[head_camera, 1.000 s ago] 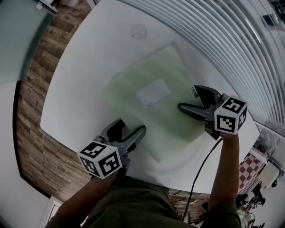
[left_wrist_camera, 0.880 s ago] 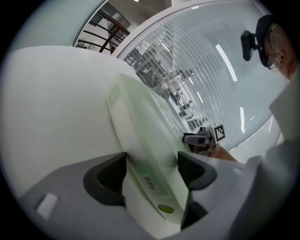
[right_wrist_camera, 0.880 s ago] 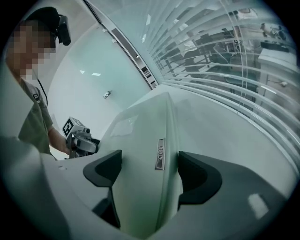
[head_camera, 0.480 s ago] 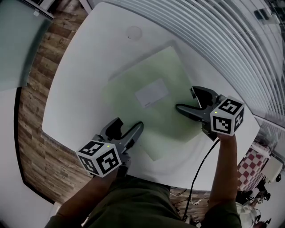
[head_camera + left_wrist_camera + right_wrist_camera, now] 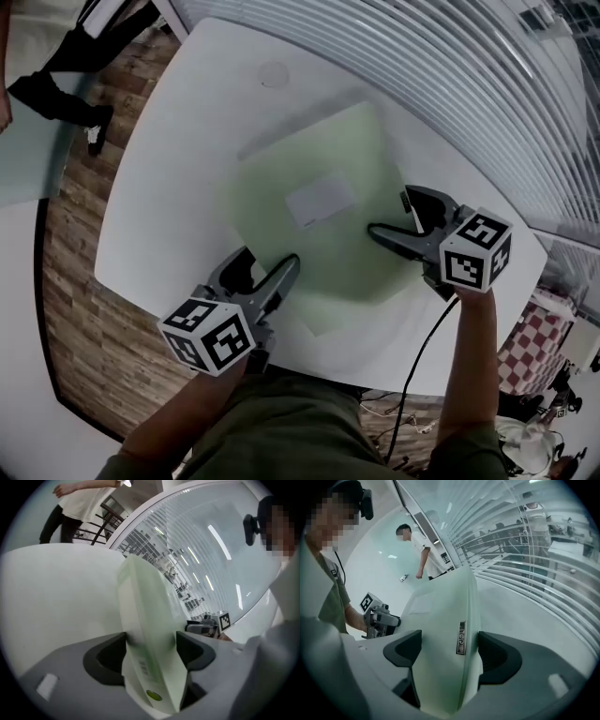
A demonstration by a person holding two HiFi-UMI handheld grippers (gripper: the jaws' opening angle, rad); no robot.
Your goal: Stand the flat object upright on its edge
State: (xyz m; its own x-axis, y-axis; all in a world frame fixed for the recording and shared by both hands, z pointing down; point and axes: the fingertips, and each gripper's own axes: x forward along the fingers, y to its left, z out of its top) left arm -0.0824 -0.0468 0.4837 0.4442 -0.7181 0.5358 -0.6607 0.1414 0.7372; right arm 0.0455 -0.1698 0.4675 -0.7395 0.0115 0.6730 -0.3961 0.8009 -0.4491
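Observation:
A pale green flat folder (image 5: pixel 319 234) with a white label (image 5: pixel 321 202) is over the white table (image 5: pixel 169 187), held at two sides. My left gripper (image 5: pixel 267 262) is shut on its near left corner; in the left gripper view the folder (image 5: pixel 150 630) fills the gap between both pads. My right gripper (image 5: pixel 389 211) is shut on its right edge, and in the right gripper view the folder (image 5: pixel 440 634), with a small metal badge (image 5: pixel 461 638), sits between the jaws. A shadow along the folder's far left edge shows that side raised off the table.
A faint round mark (image 5: pixel 274 73) lies near the table's far edge. Window blinds (image 5: pixel 487 84) run along the right. A person's legs (image 5: pixel 66 75) stand on the wooden floor at the upper left, and a person (image 5: pixel 423 550) stands beyond the table in the right gripper view.
The folder's far side has come up off the table, with a shadow now under it. Both grippers stay on its edges. A person's legs have come into view at the upper left.

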